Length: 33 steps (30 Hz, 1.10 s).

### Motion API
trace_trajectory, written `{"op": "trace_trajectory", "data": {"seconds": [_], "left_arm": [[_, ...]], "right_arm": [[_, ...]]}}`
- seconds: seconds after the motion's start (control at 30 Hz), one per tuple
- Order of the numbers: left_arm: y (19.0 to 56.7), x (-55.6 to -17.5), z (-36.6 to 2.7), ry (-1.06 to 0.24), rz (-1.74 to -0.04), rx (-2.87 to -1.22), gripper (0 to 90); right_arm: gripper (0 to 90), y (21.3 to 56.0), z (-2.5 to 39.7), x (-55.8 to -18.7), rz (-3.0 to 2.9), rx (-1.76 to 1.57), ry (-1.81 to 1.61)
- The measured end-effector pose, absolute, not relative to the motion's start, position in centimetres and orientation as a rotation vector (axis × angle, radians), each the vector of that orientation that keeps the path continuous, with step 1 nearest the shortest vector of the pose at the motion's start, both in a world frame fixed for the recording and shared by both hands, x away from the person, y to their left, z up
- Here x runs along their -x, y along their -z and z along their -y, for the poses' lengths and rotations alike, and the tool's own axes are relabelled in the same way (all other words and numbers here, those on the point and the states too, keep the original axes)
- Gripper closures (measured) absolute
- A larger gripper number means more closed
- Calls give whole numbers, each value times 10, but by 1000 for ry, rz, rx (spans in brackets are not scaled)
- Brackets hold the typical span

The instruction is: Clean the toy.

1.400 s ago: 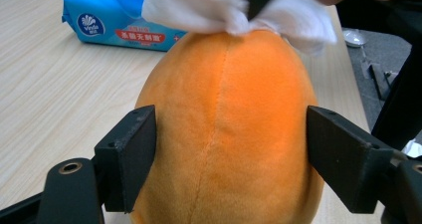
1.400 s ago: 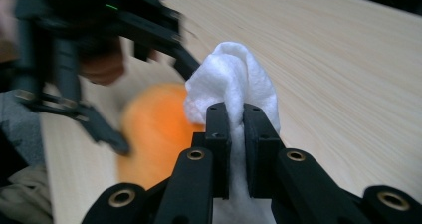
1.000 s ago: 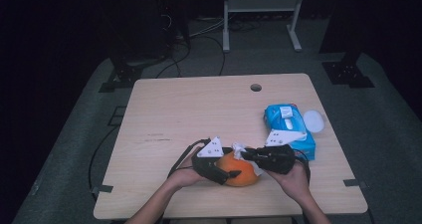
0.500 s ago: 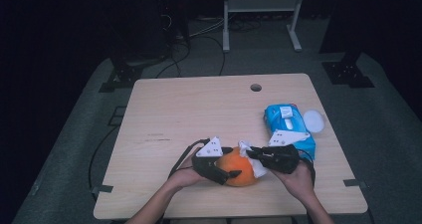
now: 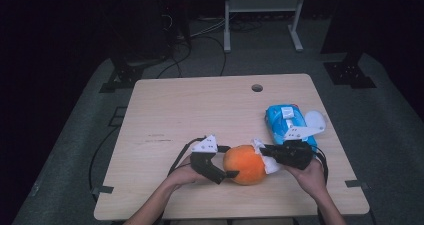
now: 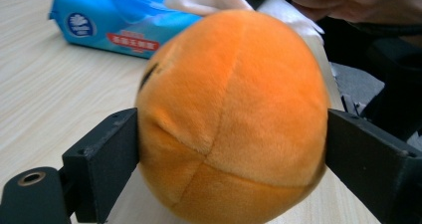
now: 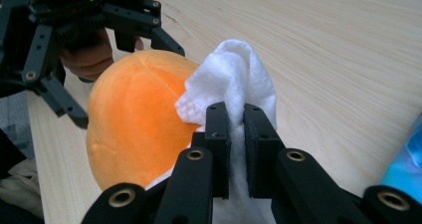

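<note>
Looking down from the high view, the orange plush ball [image 5: 244, 164] sits near the front edge of the wooden table [image 5: 200, 110]. The left gripper [image 5: 226, 174] grips the ball from its left side; the right gripper [image 5: 264, 151] presses a white wipe [image 5: 265, 157] against the ball's right side. A blue wipes pack [image 5: 287, 122] lies just behind and to the right of the ball.

From the left gripper view, the 2 black jaws stand spread wide, 1 pressed to each flank of the ball [image 6: 231, 119].

From the right gripper view, the jaws are nearly together, pinching the wipe [image 7: 236, 84], which touches the ball [image 7: 139, 119].
</note>
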<state>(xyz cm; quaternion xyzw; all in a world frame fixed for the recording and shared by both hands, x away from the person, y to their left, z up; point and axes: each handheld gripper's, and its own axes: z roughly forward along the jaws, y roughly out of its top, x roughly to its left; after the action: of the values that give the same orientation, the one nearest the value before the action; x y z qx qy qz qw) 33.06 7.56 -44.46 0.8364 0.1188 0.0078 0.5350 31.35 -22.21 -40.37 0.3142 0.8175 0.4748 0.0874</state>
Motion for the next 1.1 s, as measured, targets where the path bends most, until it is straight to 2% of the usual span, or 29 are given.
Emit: {"op": "trace_trajectory", "data": {"seconds": [0.07, 0.2, 0.3, 0.63, 0.93, 1.0, 1.1], "left_arm": [[445, -329, -75, -25, -270, -2000, 104], [443, -327, -76, -58, -282, -2009, 263], [439, -324, -72, -70, -294, -2017, 299], [434, -315, -56, -122, -309, -2043, 310], [435, -318, -56, -111, -313, -2020, 324], [435, -318, -55, -101, -307, -2011, 292], [436, -319, -52, -86, -288, -1979, 169]], "right_arm": [[817, 404, 222, -313, -2432, -937, -1407], [820, 403, 221, -313, -2431, -950, -1420], [824, 395, 216, -308, -2418, -921, -1442], [824, 380, 163, -287, -2480, -685, -1424], [823, 386, 203, -297, -2421, -837, -1403], [823, 388, 211, -297, -2412, -864, -1396], [823, 392, 219, -298, -2408, -897, -1398]]}}
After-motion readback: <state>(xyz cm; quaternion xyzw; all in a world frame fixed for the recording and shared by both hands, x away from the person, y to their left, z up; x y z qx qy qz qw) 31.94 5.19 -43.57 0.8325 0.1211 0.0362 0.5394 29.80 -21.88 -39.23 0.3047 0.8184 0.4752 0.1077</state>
